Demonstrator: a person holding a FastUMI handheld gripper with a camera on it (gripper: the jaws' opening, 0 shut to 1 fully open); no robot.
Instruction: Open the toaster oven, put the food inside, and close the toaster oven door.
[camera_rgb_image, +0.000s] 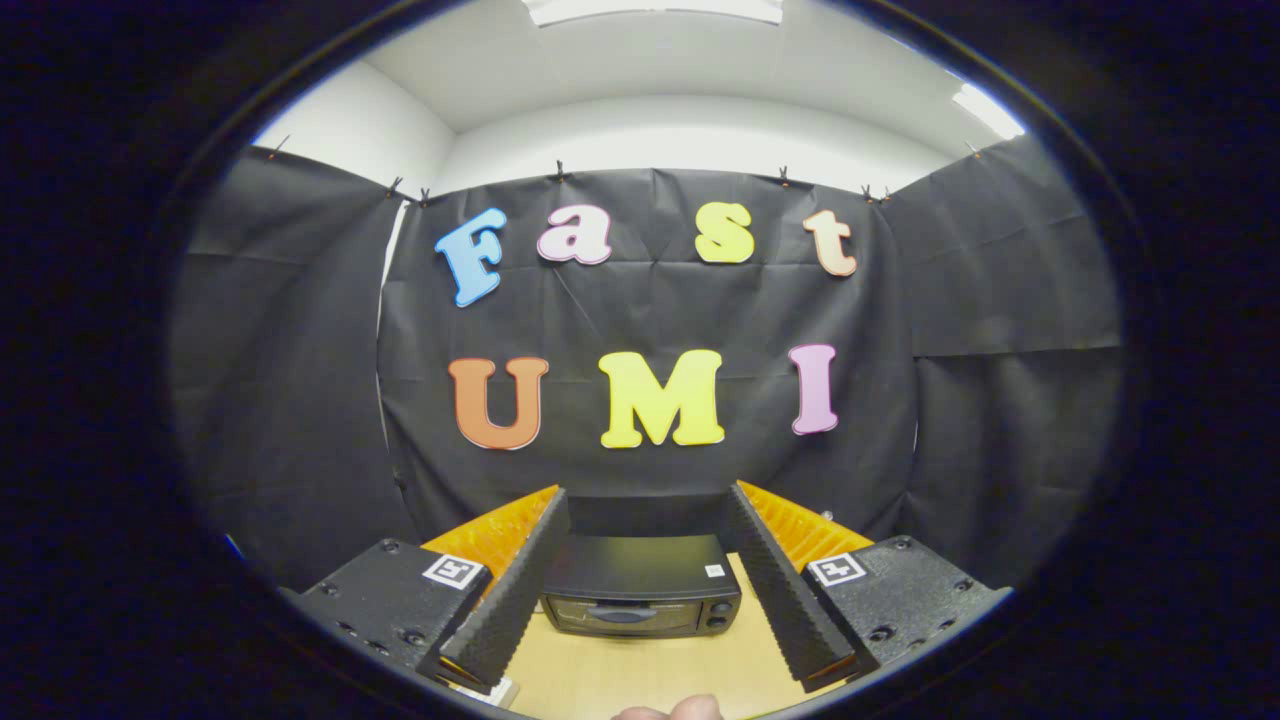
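Booth wall (650, 330) of black cloth stands behind the oven. Table (650, 670), light wood, carries the oven. Oven (640, 597), black, door closed, sits ahead of the gripper (645, 520), framed between its fingers, which are spread apart and hold nothing.

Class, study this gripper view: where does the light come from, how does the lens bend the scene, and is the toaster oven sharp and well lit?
Gripper view: bright ceiling panels overhead light the booth; fisheye bends the cloth wall's edges; the toaster oven, door closed, sits sharp but dim on the wooden table, framed between the open gripper fingers; no strong glare on its glass.
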